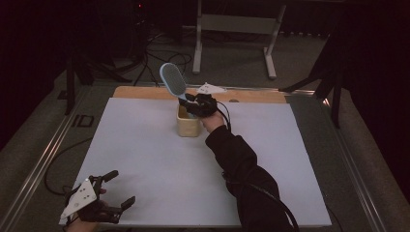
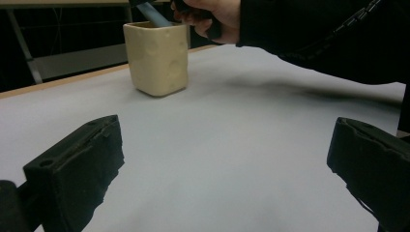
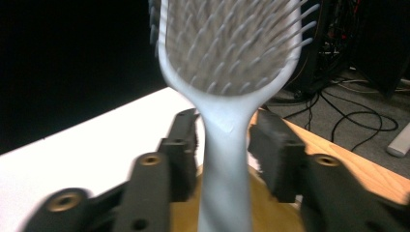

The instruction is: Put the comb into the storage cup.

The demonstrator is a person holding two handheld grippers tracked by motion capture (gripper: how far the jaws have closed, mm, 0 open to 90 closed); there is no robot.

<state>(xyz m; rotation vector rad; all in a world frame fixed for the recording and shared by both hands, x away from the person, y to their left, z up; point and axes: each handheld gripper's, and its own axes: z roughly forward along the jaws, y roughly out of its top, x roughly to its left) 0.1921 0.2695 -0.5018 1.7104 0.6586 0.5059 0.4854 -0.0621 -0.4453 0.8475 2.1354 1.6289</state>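
Dark floor and cables lie beyond the desk [image 1: 145,145], where my right hand-held gripper [image 3: 225,145] has its jaws parted just clear of the hairbrush [image 3: 227,72] standing handle-down in the cup [image 1: 187,124], so only withdrawing seems left, while my left hand-held gripper [image 1: 118,191] rests open.

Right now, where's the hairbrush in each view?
High view: hairbrush top centre, head tilted up-left, handle down in the cream cup.
Left gripper view: top edge, its blue handle sticking out of the cup.
Right gripper view: centre, bristled head on top, handle between the right claw jaws.
Shared landmark: the white table cover.
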